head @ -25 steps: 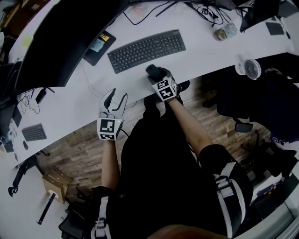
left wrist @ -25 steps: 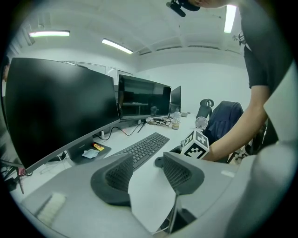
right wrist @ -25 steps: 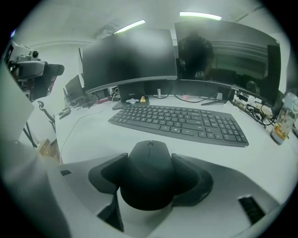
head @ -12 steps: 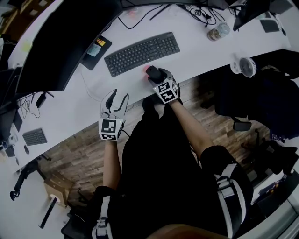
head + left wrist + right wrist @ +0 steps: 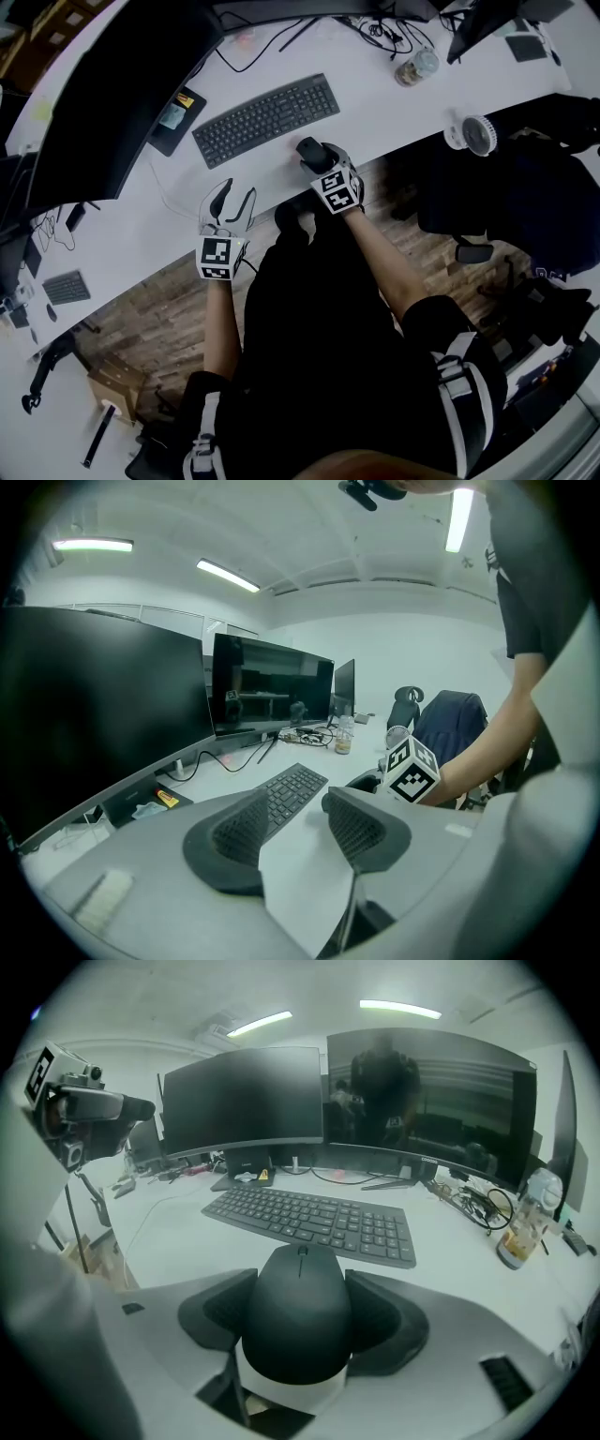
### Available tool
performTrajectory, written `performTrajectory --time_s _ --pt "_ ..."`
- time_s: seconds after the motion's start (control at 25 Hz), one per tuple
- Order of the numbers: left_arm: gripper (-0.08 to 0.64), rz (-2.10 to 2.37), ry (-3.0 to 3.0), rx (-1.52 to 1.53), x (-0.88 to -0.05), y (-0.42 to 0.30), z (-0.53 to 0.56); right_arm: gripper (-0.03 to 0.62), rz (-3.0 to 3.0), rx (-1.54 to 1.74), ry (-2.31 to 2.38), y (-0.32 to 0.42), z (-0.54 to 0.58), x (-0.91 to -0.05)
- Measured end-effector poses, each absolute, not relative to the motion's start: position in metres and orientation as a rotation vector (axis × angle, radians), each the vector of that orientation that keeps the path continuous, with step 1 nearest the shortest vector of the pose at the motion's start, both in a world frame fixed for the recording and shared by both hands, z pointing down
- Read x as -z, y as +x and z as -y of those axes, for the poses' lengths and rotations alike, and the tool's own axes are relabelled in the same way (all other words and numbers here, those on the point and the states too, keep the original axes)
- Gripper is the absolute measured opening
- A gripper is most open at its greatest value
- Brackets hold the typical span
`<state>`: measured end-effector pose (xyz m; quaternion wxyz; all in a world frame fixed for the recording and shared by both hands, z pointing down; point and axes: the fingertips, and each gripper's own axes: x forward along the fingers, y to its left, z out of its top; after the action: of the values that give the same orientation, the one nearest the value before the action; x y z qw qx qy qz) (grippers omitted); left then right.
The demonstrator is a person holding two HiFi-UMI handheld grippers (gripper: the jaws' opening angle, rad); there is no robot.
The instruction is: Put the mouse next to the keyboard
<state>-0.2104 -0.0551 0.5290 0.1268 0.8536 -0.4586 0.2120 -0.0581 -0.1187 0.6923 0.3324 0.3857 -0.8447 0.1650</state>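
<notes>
Right now the right gripper [image 5: 311, 152] has its jaws closed on the black mouse [image 5: 300, 1314], one pad against each side, near the front edge of the white desk [image 5: 159, 1222]; whether the mouse touches the desk I cannot tell. Just ahead of that gripper lies the black keyboard [image 5: 314, 1221], apart from the mouse. Beyond it stand dark monitors [image 5: 427, 1101]. The left gripper [image 5: 295, 829] has its jaws wide apart and empty, the keyboard ahead of it and slightly right
</notes>
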Motion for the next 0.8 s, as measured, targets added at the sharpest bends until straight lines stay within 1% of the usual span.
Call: performTrajectory --time_s 0.12,0.28,0.52,0.8 --pt "0.201 1.325 2.459 -0.654 -0.533 -0.204 0.063 0.293 2.198 -0.437 1.025 -0.043 0.126 -0.688" --pt "0.201 1.340 2.490 -0.609 -0.523 -0.184 0.083 0.293 2.187 -0.450 1.039 -0.020 0.134 -0.686" --pt "0.201 1.340 2.488 -0.618 -0.523 -0.161 0.103 0.293 2.179 -0.457 1.059 0.012 0.155 -0.685" --pt "0.199 1.380 2.458 -0.595 -0.525 -0.139 0.120 0.293 2.187 -0.464 1.031 0.034 0.173 -0.685"
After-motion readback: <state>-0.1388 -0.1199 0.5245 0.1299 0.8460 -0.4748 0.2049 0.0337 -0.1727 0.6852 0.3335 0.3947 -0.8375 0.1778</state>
